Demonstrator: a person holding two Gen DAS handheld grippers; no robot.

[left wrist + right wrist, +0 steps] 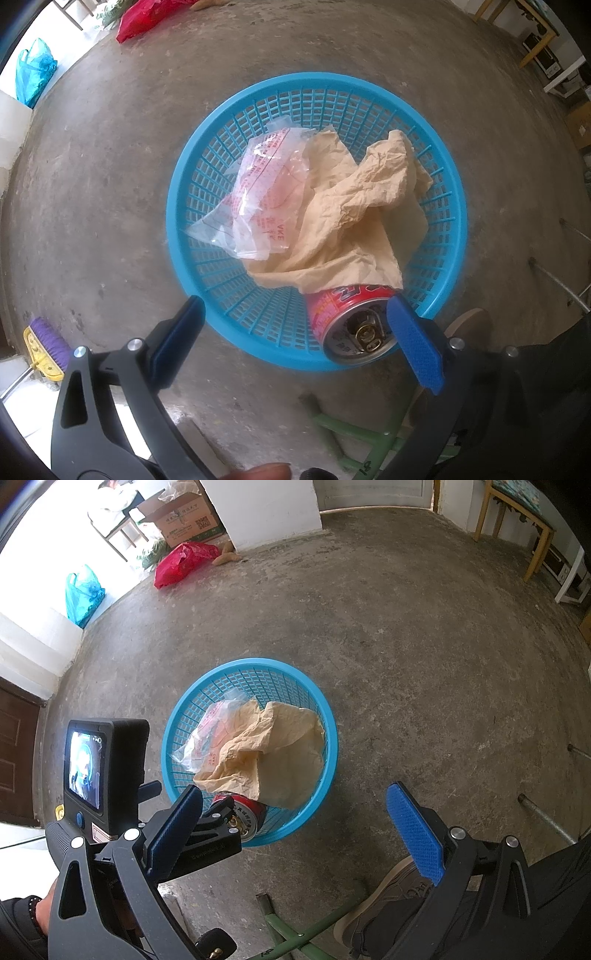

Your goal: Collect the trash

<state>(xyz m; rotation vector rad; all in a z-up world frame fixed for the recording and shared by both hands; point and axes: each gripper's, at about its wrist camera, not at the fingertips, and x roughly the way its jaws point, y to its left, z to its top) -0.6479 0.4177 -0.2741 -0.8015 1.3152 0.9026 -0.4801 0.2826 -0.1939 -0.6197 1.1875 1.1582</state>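
A blue plastic basket (192, 206) sits on the concrete floor. In it lie a clear plastic bag with red print (258, 199), a crumpled tan paper (351, 214) and a red drink can (347, 328) on its side at the near rim. My left gripper (295, 321) is open just above the near rim, its right finger beside the can. In the right wrist view the basket (328, 716), paper (266, 753) and can (247, 816) show too. My right gripper (295, 808) is open and empty, near the basket.
A red bag (181, 563), a blue bag (83, 594) and a cardboard box (184, 517) lie at the far left. A purple brush (46, 339) lies at the left. A green metal frame (369, 435), a shoe (391, 904) and metal legs (546, 816) are close by.
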